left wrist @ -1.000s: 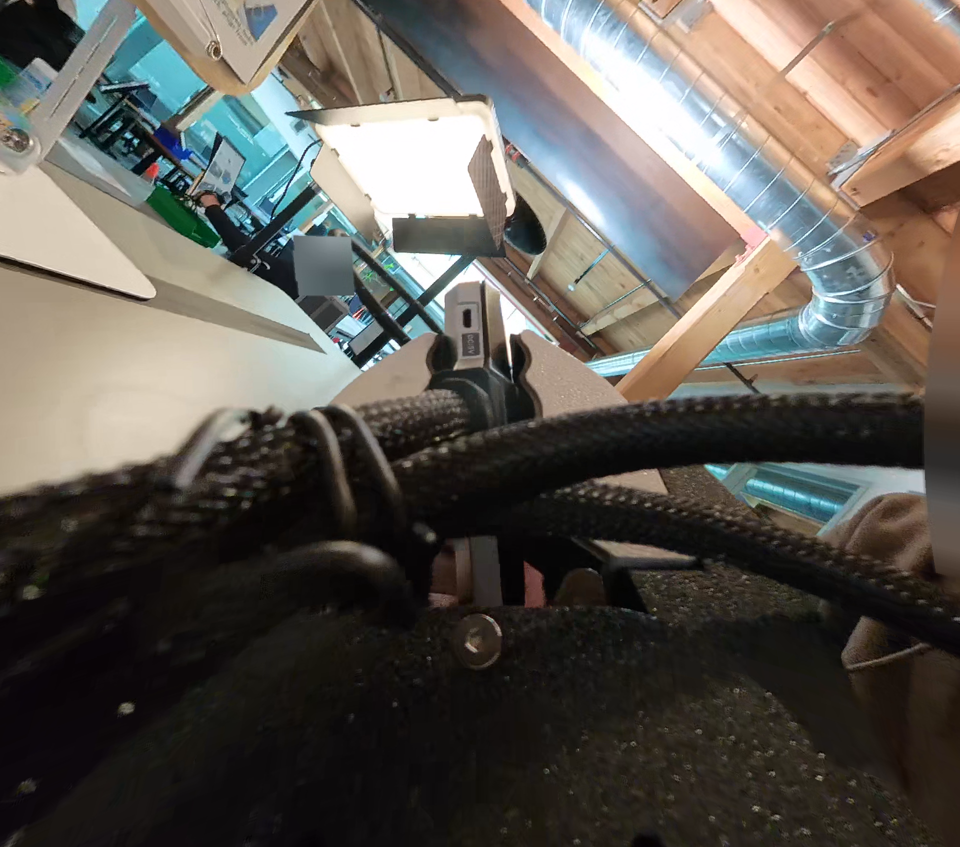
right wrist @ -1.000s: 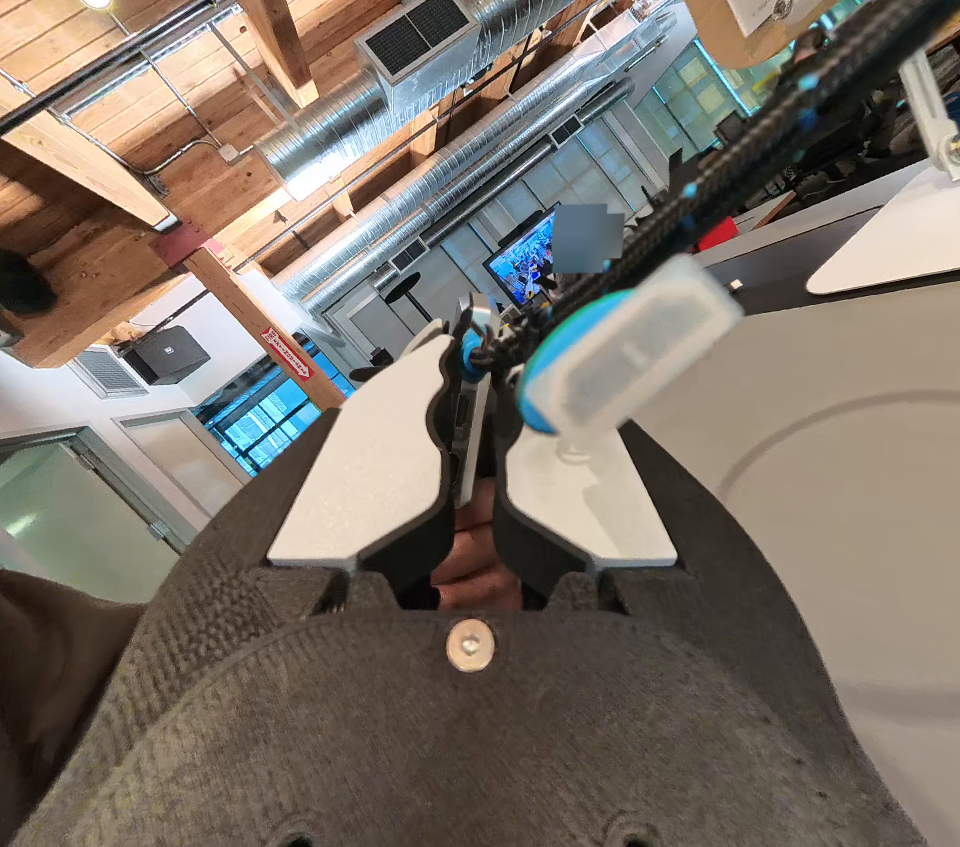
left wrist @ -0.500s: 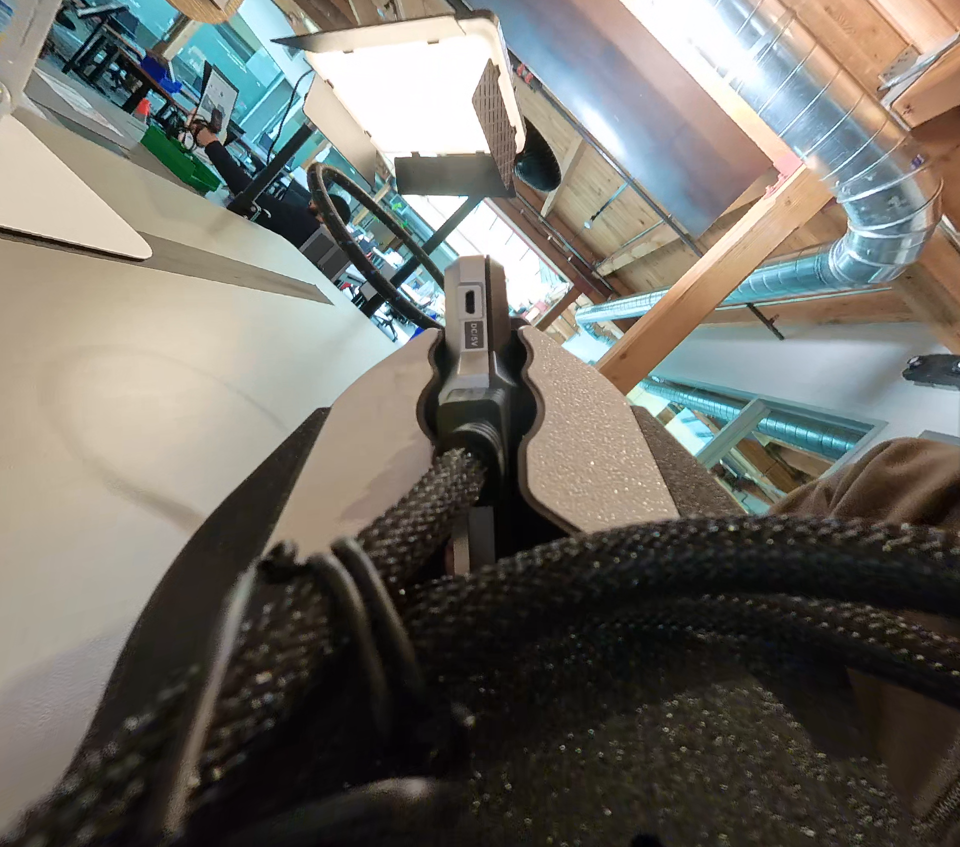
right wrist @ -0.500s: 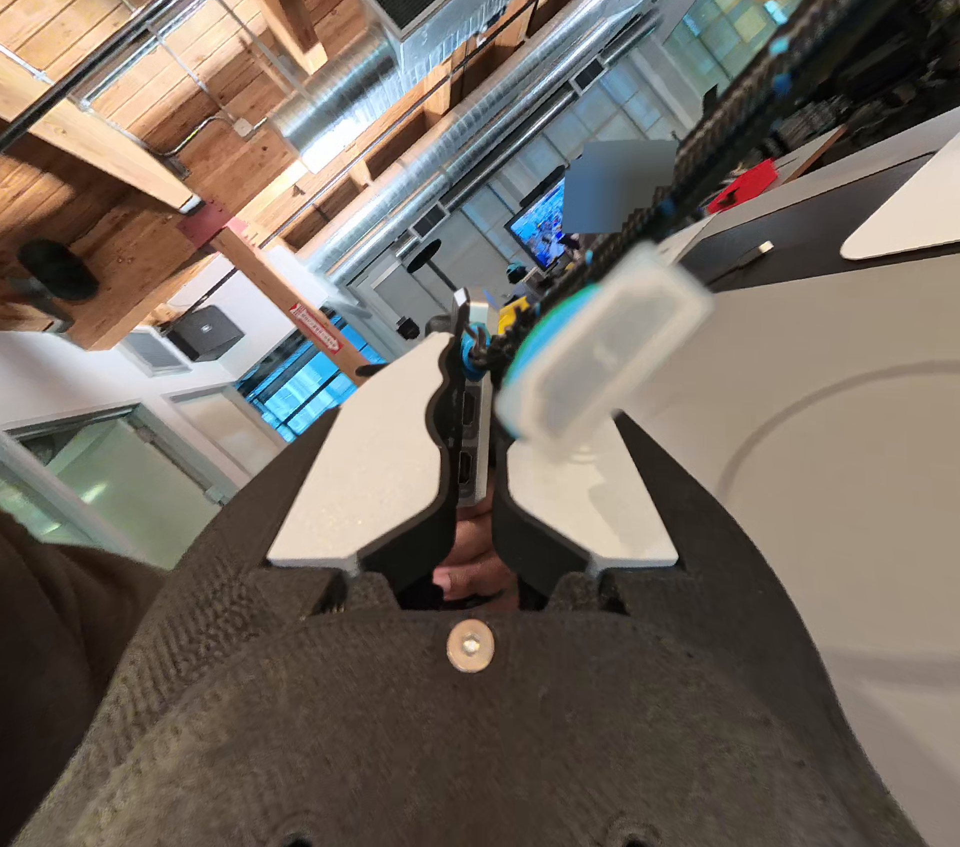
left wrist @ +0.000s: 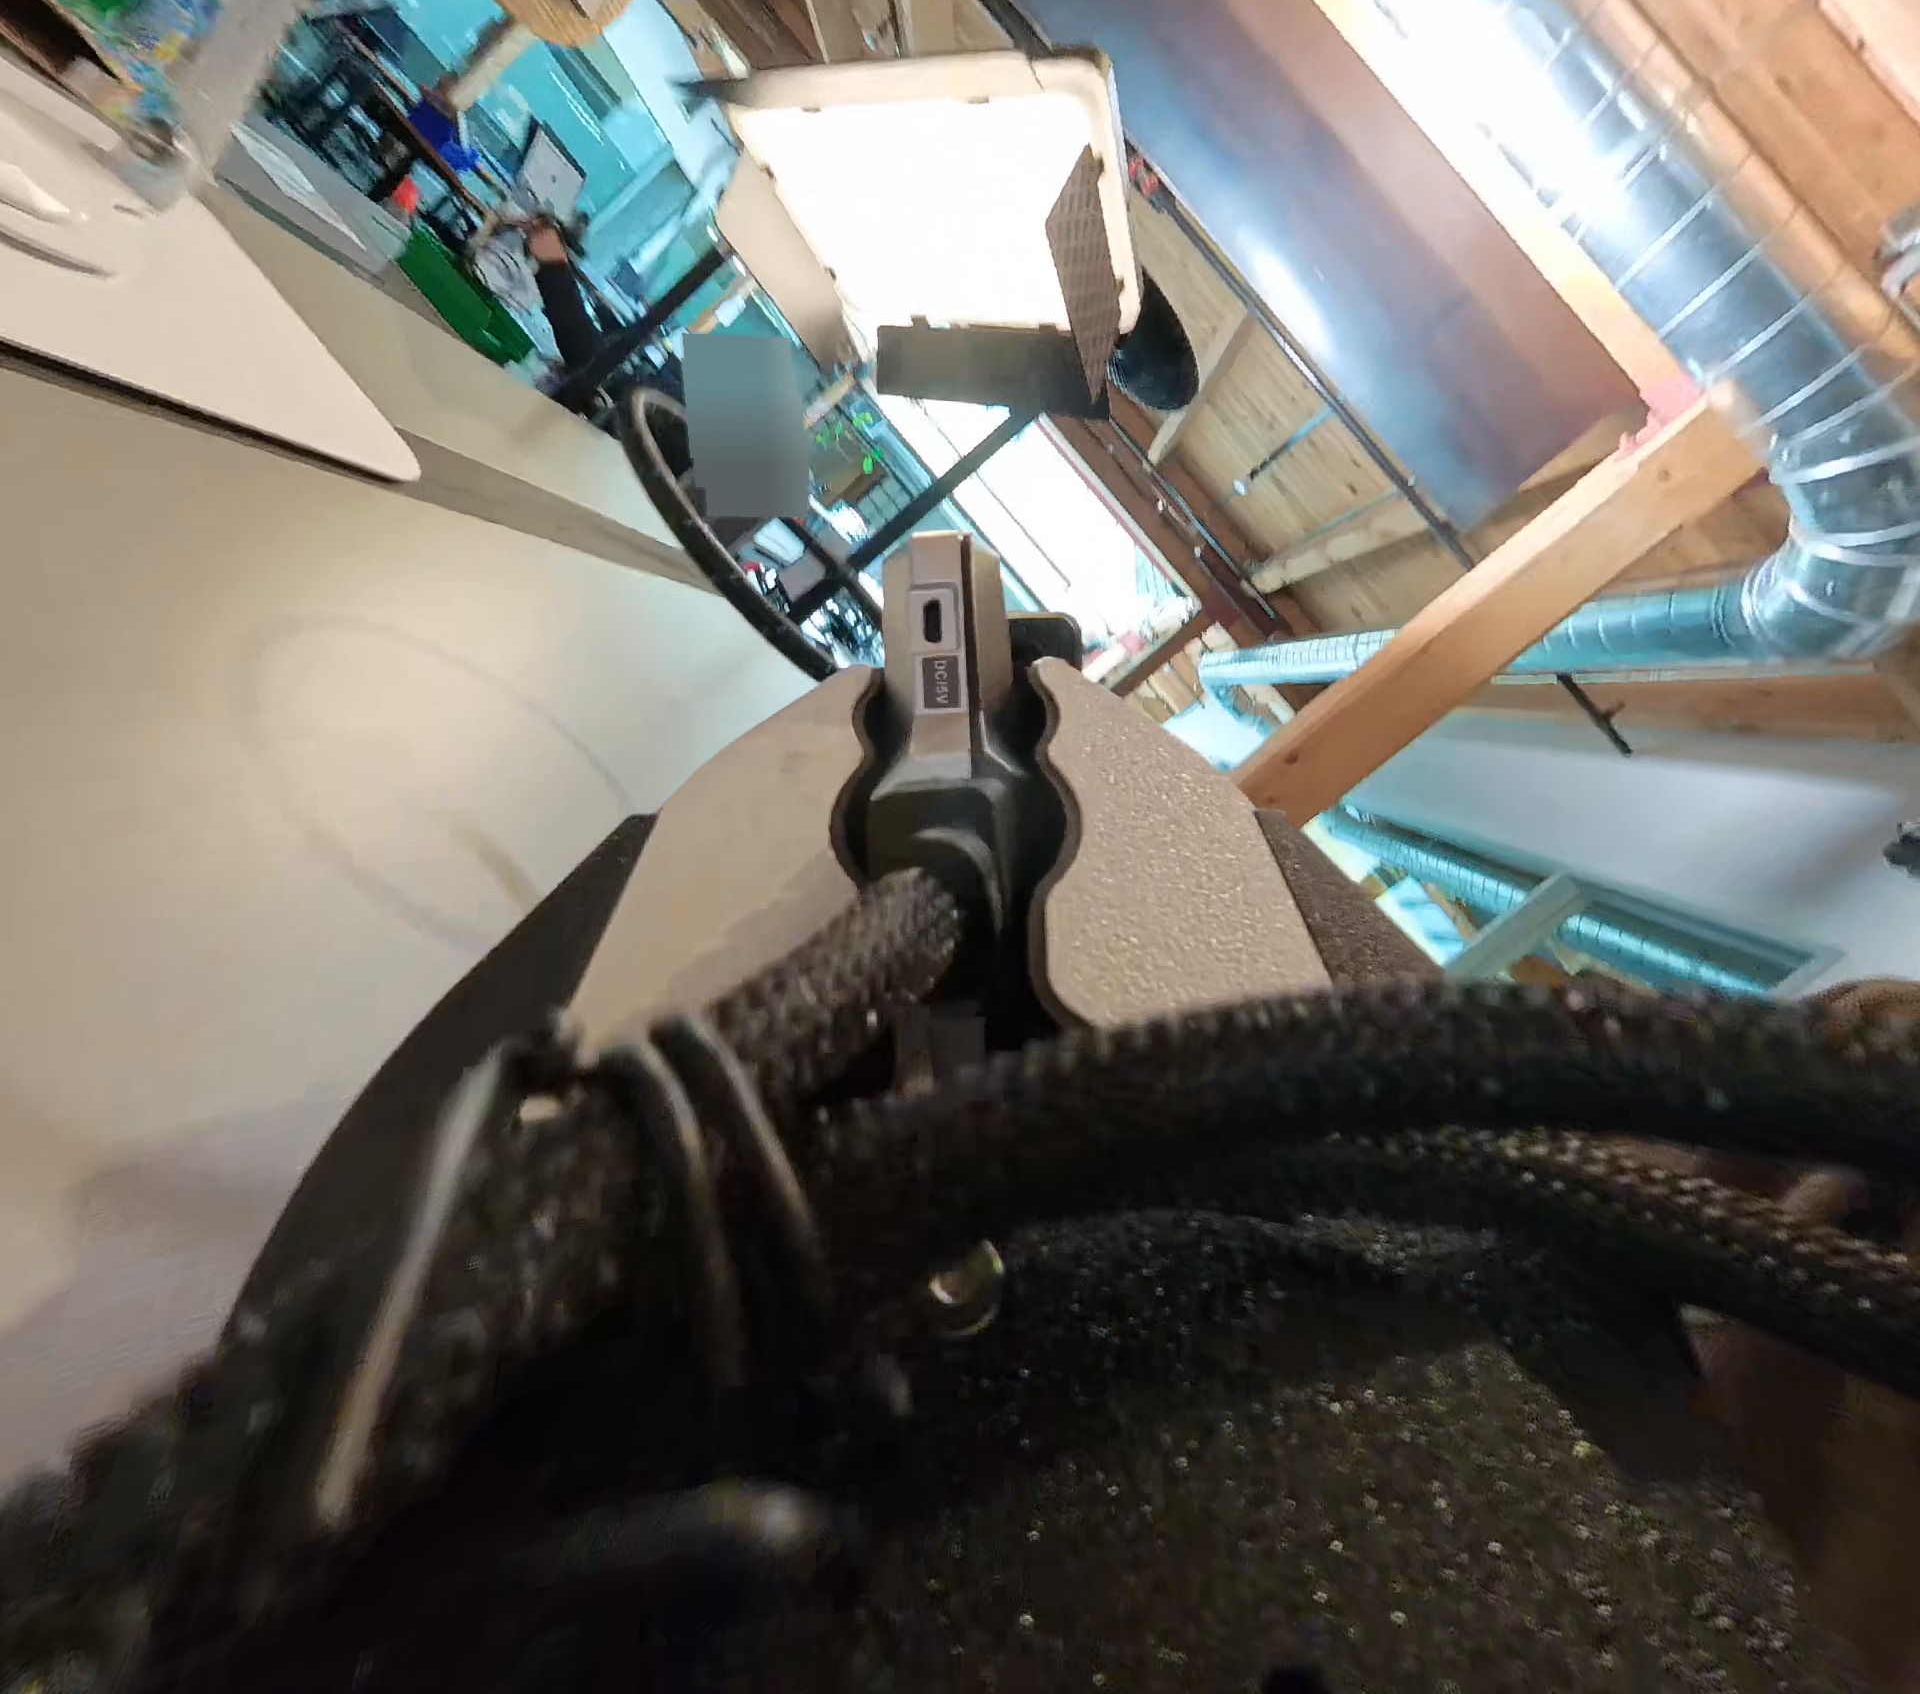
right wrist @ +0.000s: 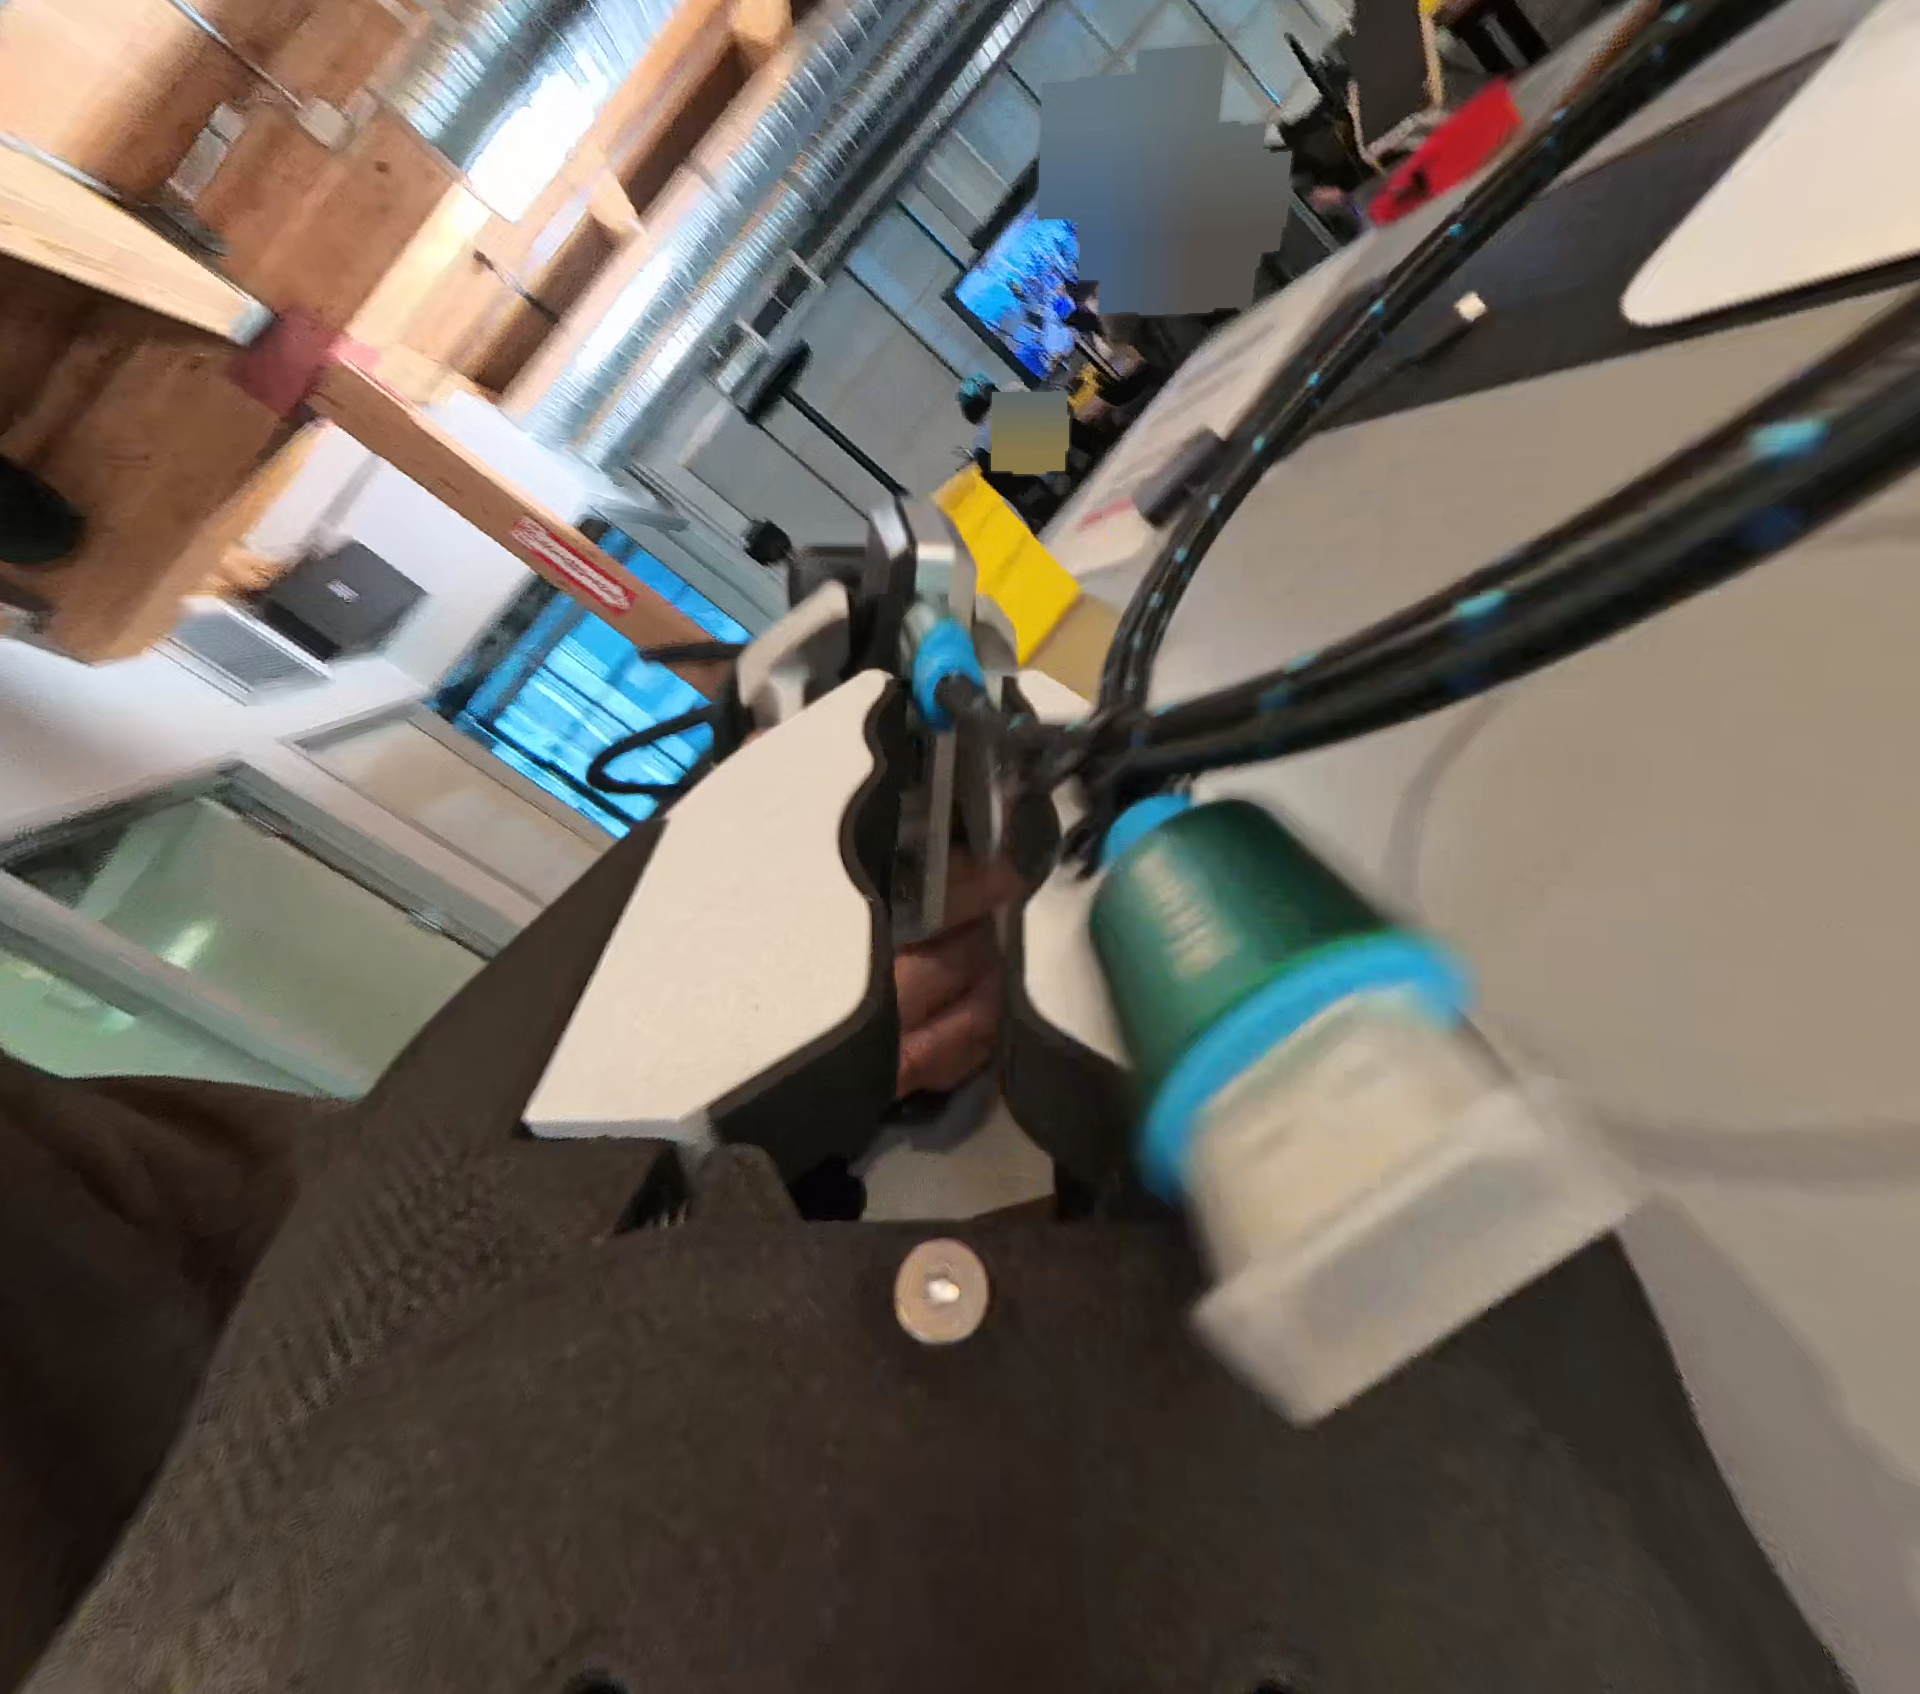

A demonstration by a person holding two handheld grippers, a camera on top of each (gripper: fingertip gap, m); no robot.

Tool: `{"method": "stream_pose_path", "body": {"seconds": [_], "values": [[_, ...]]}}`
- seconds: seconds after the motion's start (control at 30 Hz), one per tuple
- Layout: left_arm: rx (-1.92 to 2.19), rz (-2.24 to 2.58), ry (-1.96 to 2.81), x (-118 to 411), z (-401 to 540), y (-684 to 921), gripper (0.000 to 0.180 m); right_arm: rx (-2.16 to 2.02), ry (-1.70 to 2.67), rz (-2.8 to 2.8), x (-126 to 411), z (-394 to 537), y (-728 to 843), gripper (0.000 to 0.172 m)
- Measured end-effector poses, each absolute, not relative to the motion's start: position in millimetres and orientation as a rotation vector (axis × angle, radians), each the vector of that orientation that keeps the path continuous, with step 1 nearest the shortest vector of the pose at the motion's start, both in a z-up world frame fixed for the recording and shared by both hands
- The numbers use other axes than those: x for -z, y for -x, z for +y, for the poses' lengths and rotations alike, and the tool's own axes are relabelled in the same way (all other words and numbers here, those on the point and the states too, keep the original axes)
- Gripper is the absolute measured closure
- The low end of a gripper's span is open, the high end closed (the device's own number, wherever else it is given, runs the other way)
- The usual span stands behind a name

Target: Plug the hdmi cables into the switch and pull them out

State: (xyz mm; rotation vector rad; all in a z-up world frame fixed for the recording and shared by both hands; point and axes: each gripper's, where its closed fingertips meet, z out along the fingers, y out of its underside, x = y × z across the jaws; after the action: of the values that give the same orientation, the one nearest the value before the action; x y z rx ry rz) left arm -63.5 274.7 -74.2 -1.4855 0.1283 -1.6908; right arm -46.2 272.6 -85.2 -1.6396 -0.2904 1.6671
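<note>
Wooden ceiling (left wrist: 1558, 117): beams and silver ducts (left wrist: 1621, 210) run overhead in both views.
Bench (left wrist: 229, 792): pale top, beside both tools; a white board (left wrist: 187, 356) lies on it farther off.
Light panel (left wrist: 914, 200): bright, on a dark stand beyond the left tool.
Braided cables (left wrist: 1351, 1083): black, draped across the left tool's body.
Green plug (right wrist: 1247, 948): blue-ringed with a clear cap, hangs blurred just beside the right tool's finger.
Left tool (left wrist: 951, 709): narrow, both fingers pressed on a grey adapter box (left wrist: 940, 657) with a small port; its black cable runs back.
Right tool (right wrist: 940, 709): narrow, around a thin grey device (right wrist: 899, 574) and a blue cable end (right wrist: 940, 657); blurred, grip cannot be told.
</note>
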Motion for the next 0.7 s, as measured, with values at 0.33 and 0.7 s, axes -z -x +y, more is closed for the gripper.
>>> {"method": "stream_pose_path", "body": {"seconds": [0.33,0.7], "values": [[1.875,-0.234,1.335,74.2,292.0,99.4,0.158,-1.479,1.858,-0.588,113.8,241.1,94.4,0.132],[1.968,-0.086,1.55,87.7,278.6,58.8,0.14,-1.699,1.832,-0.301,105.2,254.6,81.3,0.151]]}}
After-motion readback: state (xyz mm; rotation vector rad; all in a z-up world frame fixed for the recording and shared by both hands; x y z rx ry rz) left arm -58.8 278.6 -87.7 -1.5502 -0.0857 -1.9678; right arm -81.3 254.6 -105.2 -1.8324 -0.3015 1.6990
